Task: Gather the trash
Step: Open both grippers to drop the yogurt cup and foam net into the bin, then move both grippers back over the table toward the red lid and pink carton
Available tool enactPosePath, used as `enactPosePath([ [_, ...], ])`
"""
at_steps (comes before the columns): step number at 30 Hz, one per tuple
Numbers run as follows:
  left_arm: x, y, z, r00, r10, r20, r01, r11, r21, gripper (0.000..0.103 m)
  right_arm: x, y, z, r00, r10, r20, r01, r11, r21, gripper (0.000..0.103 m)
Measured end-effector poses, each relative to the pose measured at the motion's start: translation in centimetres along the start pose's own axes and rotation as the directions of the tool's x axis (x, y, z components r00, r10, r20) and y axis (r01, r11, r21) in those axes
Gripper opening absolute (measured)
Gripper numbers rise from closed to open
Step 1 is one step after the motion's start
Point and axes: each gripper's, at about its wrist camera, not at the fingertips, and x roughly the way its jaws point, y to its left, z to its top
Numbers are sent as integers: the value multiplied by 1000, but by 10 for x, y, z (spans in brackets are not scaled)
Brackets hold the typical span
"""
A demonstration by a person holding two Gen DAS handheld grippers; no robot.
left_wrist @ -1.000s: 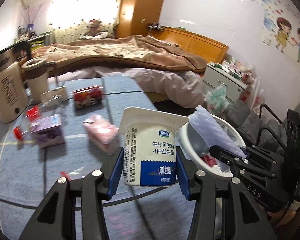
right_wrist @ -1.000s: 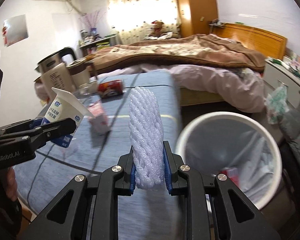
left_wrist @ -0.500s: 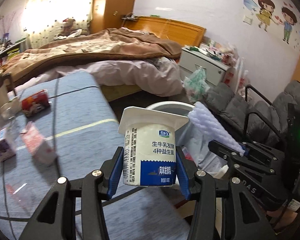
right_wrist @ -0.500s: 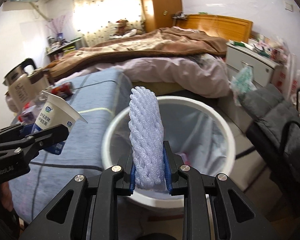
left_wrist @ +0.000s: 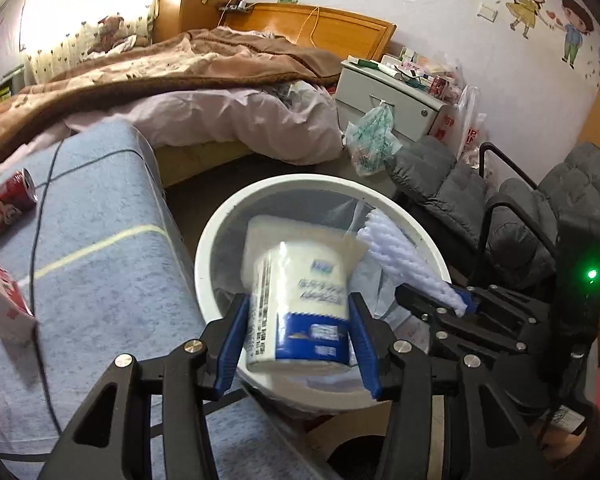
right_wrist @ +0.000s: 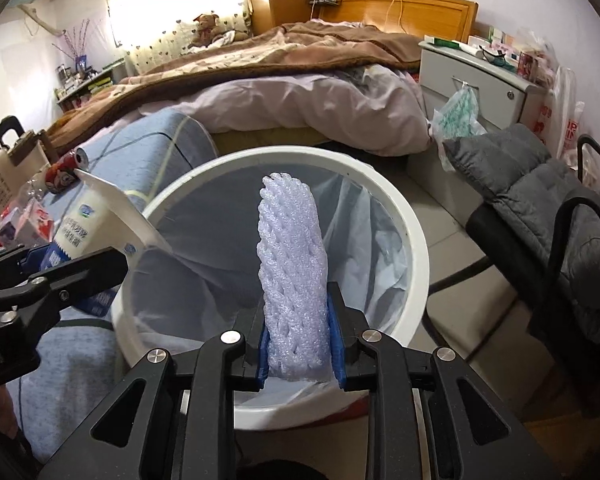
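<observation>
Now the yoghurt cup point(left_wrist: 300, 300) sits low in the middle of the left wrist view, tilted and smeared by blur, its wide white lip toward the bin point(left_wrist: 204, 256). It lies between the blue pads of the left gripper point(left_wrist: 298, 296), whose jaws have just been opening; the pads stand apart and a thin gap shows on each side of the cup, so nothing clamps it. Behind and below the cup is the open mouth of the white bin, lined with a clear bag.

At the centre of the right wrist view, the foam net point(right_wrist: 292, 240) stands upright over the same bin. The right gripper point(right_wrist: 296, 308) has also just been opening its jaws a little, yet the net is between them and both pads touch its lower end, pinching it.

Left of the bin is a blue table point(left_wrist: 100, 272). At the far left edge of the left wrist view, a red can point(left_wrist: 8, 200) lies on its side, with a pink carton point(left_wrist: 0, 304) below it. A grey chair point(left_wrist: 440, 184) fills the right side, near the bin
</observation>
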Motion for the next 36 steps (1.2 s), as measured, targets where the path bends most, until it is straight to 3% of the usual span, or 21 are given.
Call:
enactPosePath([
  [2, 1, 0, 0, 1000, 4, 0, -4, 1000, 4, 64, 1, 0, -1, 1000, -21, -5, 21, 1000, -4, 33],
  [5, 2, 2, 1, 1000, -9, 0, 9, 1000, -9, 65, 2, -1, -3, 1000, -15, -5, 15, 1000, -4, 46],
  [7, 1, 4, 0, 1000, -7, -3, 7, 1000, -14, 65, 1, -1, -4, 1000, -7, -1, 7, 1000, 5, 49],
  [19, -28, 29, -11, 998, 41, 37, -39, 998, -49, 66, -20, 17, -6, 999, 22, 50, -23, 1000, 20, 49],
  [27, -58, 58, -25, 994, 80, 75, -72, 992, -99, 67, -41, 51, -6, 991, 77, 109, -77, 997, -2, 49],
  [36, -89, 100, -48, 982, 153, 111, -135, 978, -158, 67, -44, 96, -9, 985, 137, 108, -129, 989, -73, 49],
])
